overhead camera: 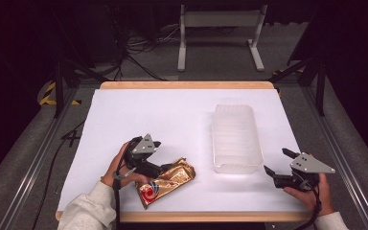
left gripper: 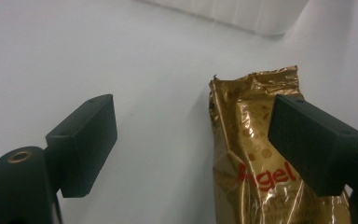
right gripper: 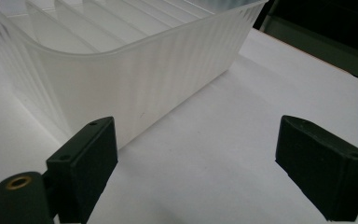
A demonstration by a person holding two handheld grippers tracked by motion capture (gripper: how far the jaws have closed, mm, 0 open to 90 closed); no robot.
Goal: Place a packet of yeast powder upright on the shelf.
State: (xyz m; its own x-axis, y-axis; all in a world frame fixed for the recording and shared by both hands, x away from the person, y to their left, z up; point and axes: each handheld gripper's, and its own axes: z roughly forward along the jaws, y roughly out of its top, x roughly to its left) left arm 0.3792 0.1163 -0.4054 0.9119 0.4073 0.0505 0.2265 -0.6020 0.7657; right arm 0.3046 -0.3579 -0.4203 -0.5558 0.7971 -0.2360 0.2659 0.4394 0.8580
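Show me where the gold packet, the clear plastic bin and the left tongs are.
gold packet [overhead camera: 165, 182], high view, middle of its printed face.
clear plastic bin [overhead camera: 236, 164], high view, its near wall.
left tongs [overhead camera: 163, 168], high view, between the tips.

Open white table, two things in the way

The far and left parts of the table [overhead camera: 139, 110] lie bare. A clear plastic bin [overhead camera: 236, 139] blocks right of centre; the right gripper [overhead camera: 280, 165] sits just beside its near corner. A gold packet [overhead camera: 165, 182] lies at the near edge, under the left gripper [overhead camera: 165, 168].
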